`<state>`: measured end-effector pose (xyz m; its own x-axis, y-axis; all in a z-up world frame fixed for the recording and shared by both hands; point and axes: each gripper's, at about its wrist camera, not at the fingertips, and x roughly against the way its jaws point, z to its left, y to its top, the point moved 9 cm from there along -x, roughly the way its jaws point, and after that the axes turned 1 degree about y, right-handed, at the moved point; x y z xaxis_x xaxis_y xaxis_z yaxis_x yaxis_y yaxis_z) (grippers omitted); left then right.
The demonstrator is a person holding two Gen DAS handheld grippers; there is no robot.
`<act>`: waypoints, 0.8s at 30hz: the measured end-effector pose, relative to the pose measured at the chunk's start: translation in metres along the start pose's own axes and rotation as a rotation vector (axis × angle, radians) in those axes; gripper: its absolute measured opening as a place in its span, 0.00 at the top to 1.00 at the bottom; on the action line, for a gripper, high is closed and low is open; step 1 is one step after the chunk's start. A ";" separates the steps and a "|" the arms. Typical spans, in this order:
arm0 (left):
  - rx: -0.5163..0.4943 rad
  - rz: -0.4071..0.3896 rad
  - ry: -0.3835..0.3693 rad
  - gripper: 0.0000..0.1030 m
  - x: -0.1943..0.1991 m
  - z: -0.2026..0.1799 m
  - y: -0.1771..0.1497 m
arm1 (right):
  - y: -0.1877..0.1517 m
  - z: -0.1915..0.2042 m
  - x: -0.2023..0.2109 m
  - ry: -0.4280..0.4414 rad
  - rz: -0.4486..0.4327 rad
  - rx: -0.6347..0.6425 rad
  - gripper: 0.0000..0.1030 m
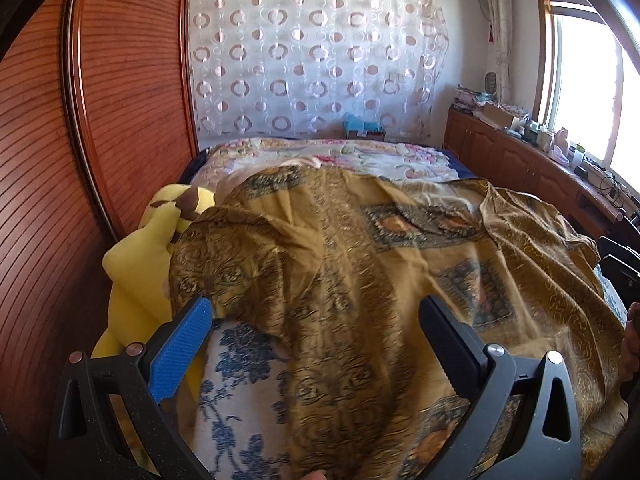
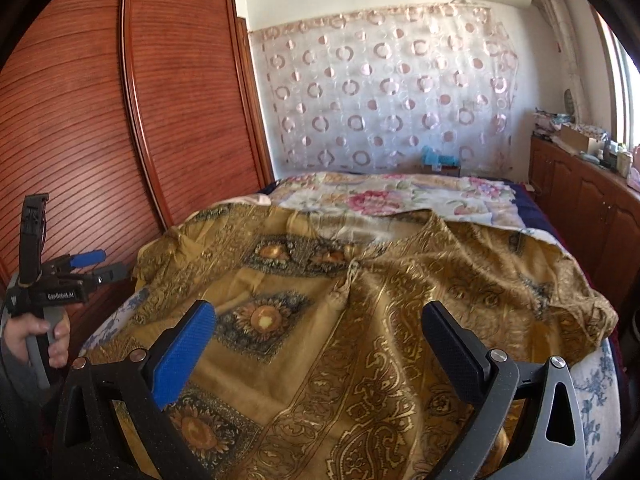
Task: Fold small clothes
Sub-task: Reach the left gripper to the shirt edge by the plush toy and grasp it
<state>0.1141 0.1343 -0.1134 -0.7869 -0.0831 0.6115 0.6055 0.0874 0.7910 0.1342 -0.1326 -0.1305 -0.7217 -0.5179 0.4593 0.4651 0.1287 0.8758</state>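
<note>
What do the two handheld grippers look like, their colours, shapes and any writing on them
Each gripper, left gripper and right gripper, has black angular arms with triangular cut-outs and round silver pivot bolts. One finger carries a textured blue pad, the other a ribbed black pad. Seen from the right wrist, the left gripper's body bears white "GenRobot.AI" lettering and has a grey handle. No sleeve is visible.

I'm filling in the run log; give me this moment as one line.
stage: pre-grasp | garment: spread on bed, unfolded | left hand-held gripper: open, empty | right hand-held gripper: open, empty | plush toy: beside garment
</note>
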 end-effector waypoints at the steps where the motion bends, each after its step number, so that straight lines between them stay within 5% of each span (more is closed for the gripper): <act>1: -0.006 0.015 -0.002 0.01 -0.003 0.004 -0.003 | 0.001 0.000 -0.001 0.002 0.009 0.002 0.01; 8: 0.031 0.111 0.016 0.17 -0.027 0.053 -0.015 | 0.005 -0.004 -0.004 0.011 0.040 0.009 0.01; 20: 0.200 0.280 -0.090 0.23 -0.087 0.093 -0.041 | 0.007 0.006 -0.008 0.021 0.037 0.013 0.01; 24: 0.215 0.279 -0.122 0.39 -0.091 0.091 -0.041 | 0.004 0.006 -0.006 0.023 0.036 0.011 0.01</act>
<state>0.1504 0.2285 -0.2030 -0.6112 0.0913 0.7862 0.7703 0.2972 0.5642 0.1379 -0.1240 -0.1287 -0.6928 -0.5321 0.4868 0.4845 0.1565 0.8607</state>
